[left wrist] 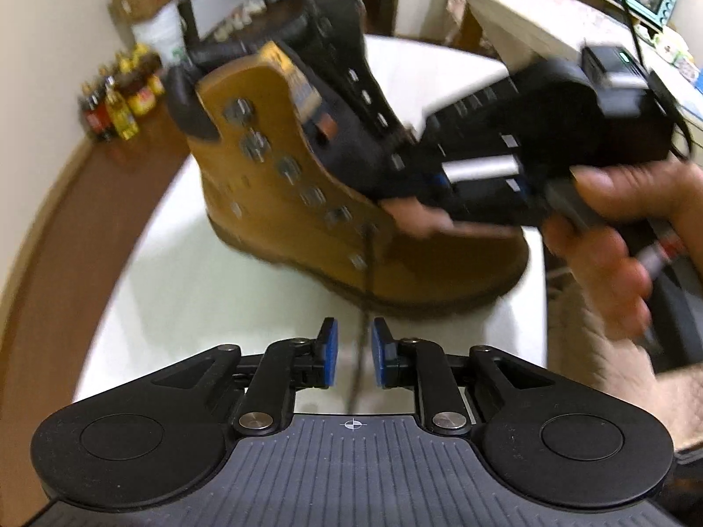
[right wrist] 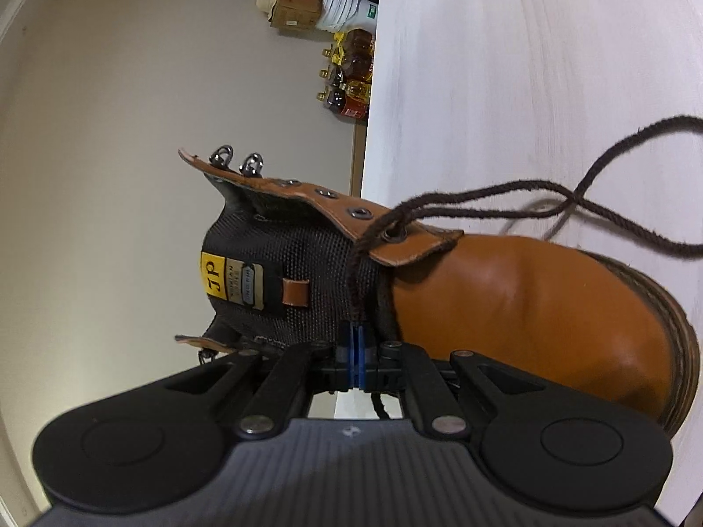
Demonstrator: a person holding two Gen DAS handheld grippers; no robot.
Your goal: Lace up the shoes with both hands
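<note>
Tan leather covers the high-top work boot (left wrist: 307,202), which stands on the pale white tabletop (left wrist: 167,298) with its toe toward 4 o'clock in the left wrist view. Its black mesh tongue (right wrist: 285,263) carries a yellow label and a small brown leather loop. Metal eyelets and hooks (left wrist: 290,167) run up the near flap, and only the lowest eyelets hold the dark brown cord shoelace (right wrist: 549,189).

At 6 o'clock in the left wrist view, the left gripper (left wrist: 355,349) has its blue-padded fingers apart, and a strand of the shoelace passes through the gap without either pad pressing on it. That strand runs up toward 12 o'clock to the lowest eyelet on the boot's near side.

The right gripper (right wrist: 356,351) has its 2 blue pads drawn together, clamped on the shoelace just beside the tongue, at the base of the lacing. In the left wrist view this gripper reaches in from 3 o'clock over the boot's throat, held by a person's hand (left wrist: 615,228). The other lace end curves loosely over the tabletop toward 3 o'clock in the right wrist view.
</note>
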